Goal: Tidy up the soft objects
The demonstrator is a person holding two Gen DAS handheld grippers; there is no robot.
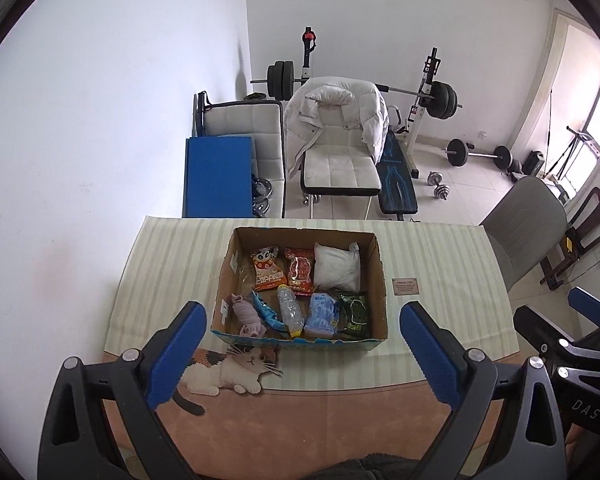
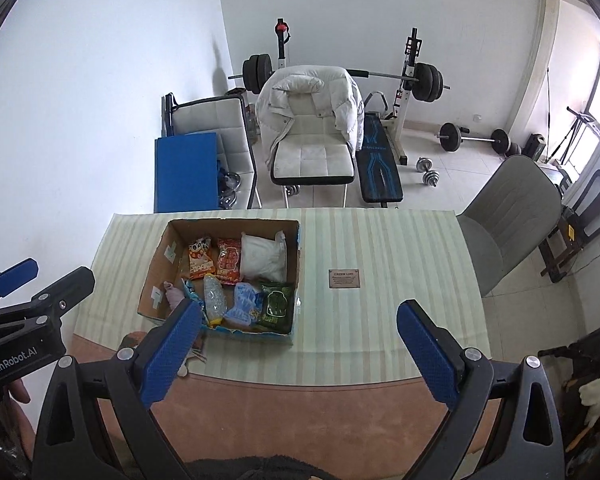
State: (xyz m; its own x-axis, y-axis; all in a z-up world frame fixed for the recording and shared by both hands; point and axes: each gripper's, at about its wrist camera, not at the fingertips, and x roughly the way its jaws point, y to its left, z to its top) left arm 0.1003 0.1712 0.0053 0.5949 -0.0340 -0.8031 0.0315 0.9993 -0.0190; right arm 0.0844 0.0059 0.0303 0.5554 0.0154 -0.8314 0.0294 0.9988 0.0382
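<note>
An open cardboard box (image 1: 378,272) (image 2: 156,272) sits on the table and holds several soft items: an orange snack bag (image 1: 268,270) (image 2: 201,260), a red packet (image 1: 300,270) (image 2: 228,260), a white pouch (image 1: 337,266) (image 2: 262,256), a pink cloth (image 1: 246,314), a clear crinkled bag (image 1: 290,308) (image 2: 214,296), a light blue pack (image 1: 320,314) (image 2: 244,304) and a dark green packet (image 1: 354,312) (image 2: 276,304). My left gripper (image 1: 302,326) hovers open just before the box, holding nothing. My right gripper (image 2: 300,324) is open and bare, to the right of the box.
The table carries a striped cloth (image 1: 172,264) (image 2: 380,240) with a cat picture (image 1: 236,368) and a small brown label (image 1: 407,285) (image 2: 344,278). Beyond it stand white chairs (image 1: 340,160), a blue board (image 1: 216,172), a weight bench and a grey chair (image 2: 504,224).
</note>
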